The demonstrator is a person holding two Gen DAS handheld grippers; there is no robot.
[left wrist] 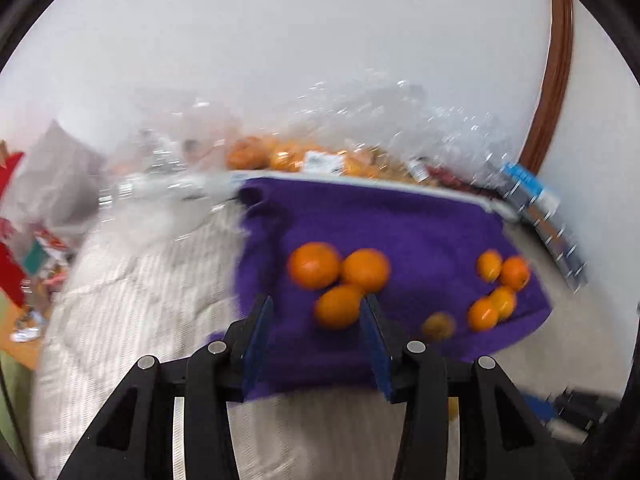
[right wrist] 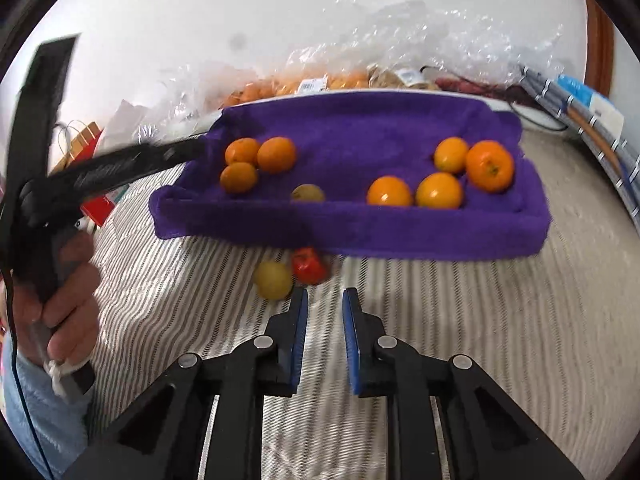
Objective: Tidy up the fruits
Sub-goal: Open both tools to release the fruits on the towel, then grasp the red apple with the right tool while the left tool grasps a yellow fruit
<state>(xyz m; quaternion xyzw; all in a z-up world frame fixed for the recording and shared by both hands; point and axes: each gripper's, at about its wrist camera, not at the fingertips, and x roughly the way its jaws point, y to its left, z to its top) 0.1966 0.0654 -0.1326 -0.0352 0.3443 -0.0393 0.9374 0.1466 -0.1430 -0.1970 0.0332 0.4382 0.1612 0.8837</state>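
A purple towel-lined tray (right wrist: 360, 120) (left wrist: 400, 220) holds oranges in two clusters: three at the left (right wrist: 276, 155) (left wrist: 340, 306) and several at the right (right wrist: 489, 166) (left wrist: 514, 273), with a dull yellow-brown fruit (right wrist: 307, 193) (left wrist: 438, 326) between. A yellow fruit (right wrist: 273, 280) and a red fruit (right wrist: 309, 266) lie on the striped bedcover in front of the tray. My left gripper (left wrist: 316, 304) is open and empty, above the tray's near-left edge beside the left cluster; it shows in the right wrist view (right wrist: 192, 148). My right gripper (right wrist: 325, 296) is empty, jaws narrowly apart, just right of the yellow fruit.
Clear plastic bags with more oranges (right wrist: 304, 84) (left wrist: 288, 156) lie behind the tray against the white wall. A striped blue-grey package (right wrist: 580, 120) stands at the right. Red paper bags (right wrist: 86, 140) sit at the left. The striped bedcover (right wrist: 440, 320) spreads in front.
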